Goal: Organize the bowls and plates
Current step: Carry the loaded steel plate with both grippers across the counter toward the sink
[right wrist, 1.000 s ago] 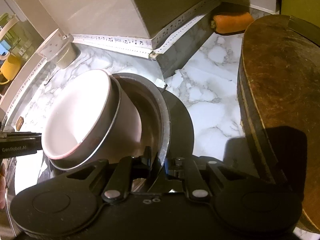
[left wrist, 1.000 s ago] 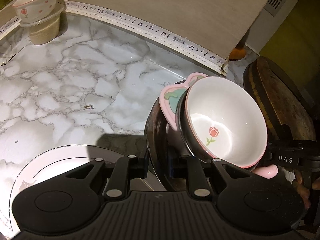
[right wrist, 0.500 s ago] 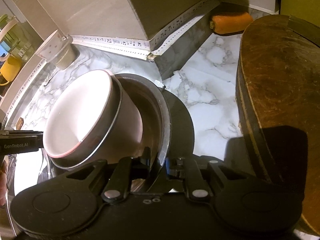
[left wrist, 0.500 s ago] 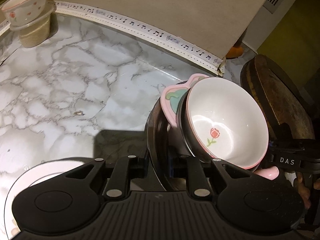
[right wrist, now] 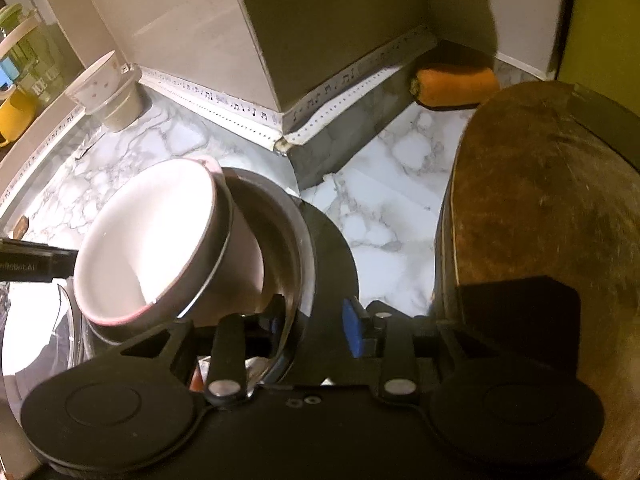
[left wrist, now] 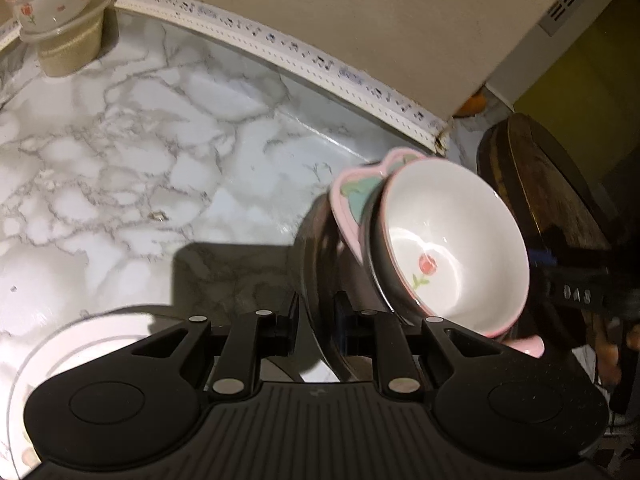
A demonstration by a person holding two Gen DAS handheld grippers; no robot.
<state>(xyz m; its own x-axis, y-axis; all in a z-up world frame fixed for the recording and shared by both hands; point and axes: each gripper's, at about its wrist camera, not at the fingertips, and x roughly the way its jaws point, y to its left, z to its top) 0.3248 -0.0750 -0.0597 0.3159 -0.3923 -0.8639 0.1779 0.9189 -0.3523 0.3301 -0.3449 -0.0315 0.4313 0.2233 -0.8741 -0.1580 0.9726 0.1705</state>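
With the left hand-held gripper (left wrist: 316,322) clamped on the steel bowl's (left wrist: 320,264) rim, the right hand-held gripper (right wrist: 314,326), jaws opening around that rim, should back away slowly.

Marble countertop (left wrist: 168,168) meets beige wall (left wrist: 360,12), warmly lit.

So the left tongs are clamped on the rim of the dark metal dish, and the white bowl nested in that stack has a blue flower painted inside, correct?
Not quite. The flower inside the white bowl is red with a green stem, not blue; the left wrist view shows it plainly. The rest holds: the left tongs are clamped on the rim of the dark metal dish.
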